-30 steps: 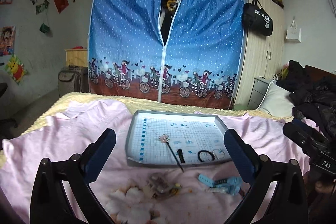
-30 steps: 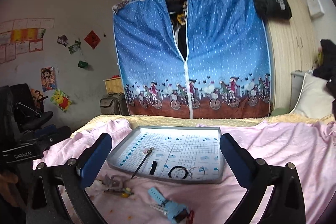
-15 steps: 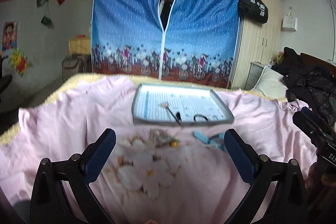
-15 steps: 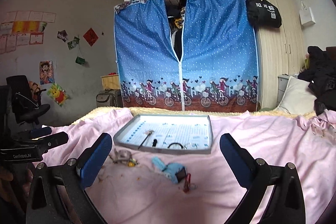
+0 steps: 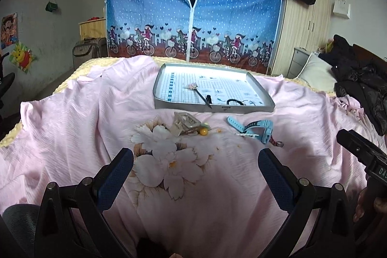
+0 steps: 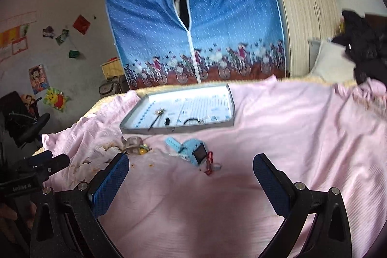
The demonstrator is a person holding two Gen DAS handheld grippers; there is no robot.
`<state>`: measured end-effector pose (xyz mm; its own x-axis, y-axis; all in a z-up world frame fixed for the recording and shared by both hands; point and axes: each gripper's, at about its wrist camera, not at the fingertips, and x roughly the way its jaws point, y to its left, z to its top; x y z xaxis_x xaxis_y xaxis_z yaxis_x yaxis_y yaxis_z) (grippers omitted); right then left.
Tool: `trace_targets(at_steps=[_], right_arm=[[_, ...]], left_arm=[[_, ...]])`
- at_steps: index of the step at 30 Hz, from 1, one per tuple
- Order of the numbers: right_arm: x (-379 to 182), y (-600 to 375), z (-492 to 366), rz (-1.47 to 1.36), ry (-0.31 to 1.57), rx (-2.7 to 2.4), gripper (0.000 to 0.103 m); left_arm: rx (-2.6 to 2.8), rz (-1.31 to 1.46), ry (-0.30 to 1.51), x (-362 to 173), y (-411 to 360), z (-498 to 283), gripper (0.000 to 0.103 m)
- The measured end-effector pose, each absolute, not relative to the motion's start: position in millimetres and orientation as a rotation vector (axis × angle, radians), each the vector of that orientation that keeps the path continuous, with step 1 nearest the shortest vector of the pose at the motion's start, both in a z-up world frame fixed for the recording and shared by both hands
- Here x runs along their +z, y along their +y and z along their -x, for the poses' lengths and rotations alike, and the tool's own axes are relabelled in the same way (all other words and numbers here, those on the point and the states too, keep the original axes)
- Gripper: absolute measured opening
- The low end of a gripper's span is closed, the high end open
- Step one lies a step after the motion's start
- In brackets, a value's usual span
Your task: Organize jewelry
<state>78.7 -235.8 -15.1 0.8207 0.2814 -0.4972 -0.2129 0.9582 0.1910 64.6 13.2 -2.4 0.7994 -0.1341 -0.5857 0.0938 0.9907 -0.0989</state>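
Observation:
A grey tray (image 5: 159, 98) (image 6: 227, 123) with a grid liner lies on the pink bed sheet; in it are a flower-topped hairpin (image 5: 197, 91) (image 6: 156, 116), a small black piece (image 5: 208, 98) and a black ring band (image 5: 234, 102) (image 6: 191, 121). In front of the tray lie a clear hair clip with a yellow bead (image 5: 188, 125) (image 6: 134, 145), a light blue watch (image 5: 256, 128) (image 6: 193, 150) and a small red charm (image 6: 210, 161). My left gripper (image 5: 195, 172) and right gripper (image 6: 189, 175) both stand open, empty, well short of these items.
A blue zip wardrobe (image 5: 193, 4) stands behind the bed beside a wooden cupboard (image 5: 304, 23). Dark clothes (image 5: 362, 86) and a pillow (image 5: 314, 71) lie at right. A desk chair (image 6: 24, 122) is at left. The sheet shows a printed flower (image 5: 164, 154).
Both grippers have pulled back from the tray toward the near side of the bed; the tray and loose items now look smaller and farther. The right view has tilted.

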Motion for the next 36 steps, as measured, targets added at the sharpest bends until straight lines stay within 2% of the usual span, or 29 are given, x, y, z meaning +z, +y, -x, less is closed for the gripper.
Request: trace_targets(at_steps=[10, 20, 23, 28, 31, 33, 36], right_arm=[[-40, -233, -96, -0.125, 0.725, 0.219, 0.103], [-48, -235, -108, -0.170, 0.820, 0.292, 0.103], [-50, -235, -129, -0.171, 0.879, 0.345, 0.103], [-50, -234, -170, -0.007, 0.855, 0.369, 0.103], [-57, -236, -196, 0.075, 0.835, 0.383, 0.103], [-63, -237, -209, 0.090, 0.807, 0.420, 0.103], [-78, -237, -223, 0.069, 0.839, 0.480, 0.103]], left_arm=[[-0.127, 0.136, 0.781, -20, 21, -80, 0.101], [-0.155, 0.174, 0.869, -18, 28, -104, 0.101], [-0.210, 0.110, 0.913, -14, 24, -123, 0.101], [-0.355, -0.024, 1.079, -32, 11, -177, 0.100], [-0.355, -0.116, 1.085, -42, 7, -200, 0.100], [-0.373, -0.126, 1.083, -48, 7, -210, 0.098], [-0.398, -0.158, 1.082, -64, 6, -224, 0.083]])
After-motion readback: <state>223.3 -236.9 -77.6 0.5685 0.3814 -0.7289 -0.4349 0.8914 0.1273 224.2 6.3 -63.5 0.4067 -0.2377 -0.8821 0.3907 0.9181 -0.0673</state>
